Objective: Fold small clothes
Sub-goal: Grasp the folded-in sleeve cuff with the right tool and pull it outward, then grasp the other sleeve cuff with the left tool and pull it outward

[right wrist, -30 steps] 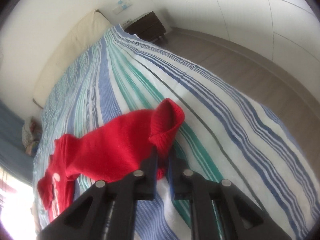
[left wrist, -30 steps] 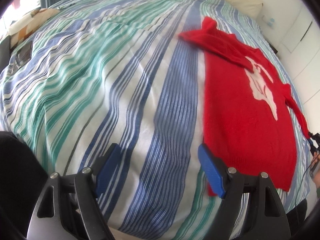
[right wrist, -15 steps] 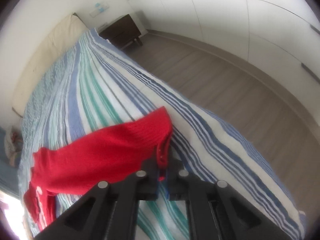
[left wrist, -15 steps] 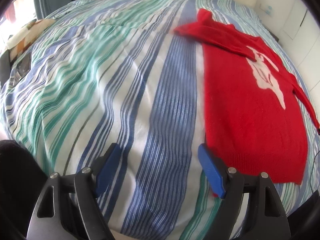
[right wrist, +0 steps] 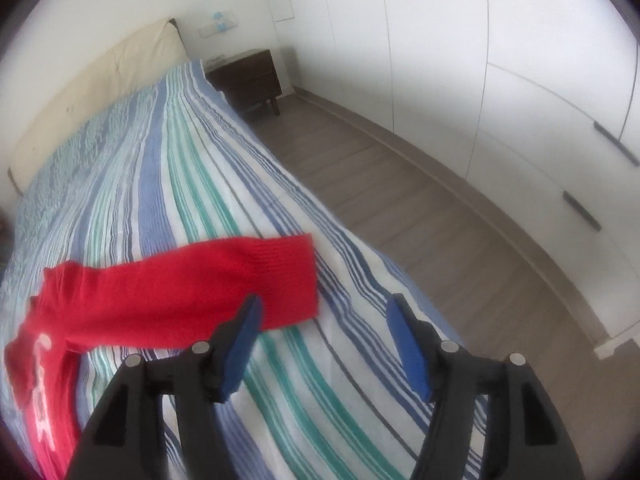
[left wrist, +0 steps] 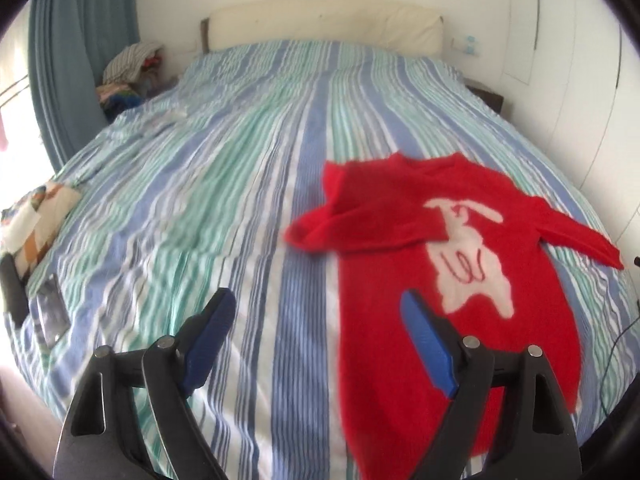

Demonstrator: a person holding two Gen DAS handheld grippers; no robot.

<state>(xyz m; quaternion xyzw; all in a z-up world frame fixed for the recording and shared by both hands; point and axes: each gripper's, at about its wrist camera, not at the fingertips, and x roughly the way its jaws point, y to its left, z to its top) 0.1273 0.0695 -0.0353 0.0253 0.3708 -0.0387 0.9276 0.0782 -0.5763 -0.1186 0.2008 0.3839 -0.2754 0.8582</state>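
- The right tongs (right wrist: 322, 344) stand with their blue pads apart and nothing between them; their jaws have just been opening, and the red sleeve (right wrist: 224, 276) lies flat on the bed just past the left pad, not gripped.
- The left tongs (left wrist: 316, 340) are spread wide and hold nothing; only striped cover shows in the gap, and the right-hand pad stands in front of the sweater's lower half.
- The red sweater (left wrist: 400, 320) lies front up on the bed (left wrist: 200, 184), toward the right side and the near end of it, its hem nearest the left camera.
- A white figure (left wrist: 468, 256) with thin red lines marks its chest.
- One sleeve is folded across the chest and its cuff juts past the body onto the striped cover; the other sleeve reaches out toward the right edge of the bed.
- In the right wrist view that outstretched sleeve ends with its ribbed cuff close to the bed's edge, above the wooden floor (right wrist: 420, 208).
- A pale headboard (left wrist: 320, 20) closes the far end of the bed, and a dark nightstand (right wrist: 248, 76) stands by the far right corner.
- A heap of clothes (left wrist: 128, 76) sits beyond the far left corner, beside a blue curtain (left wrist: 80, 40).
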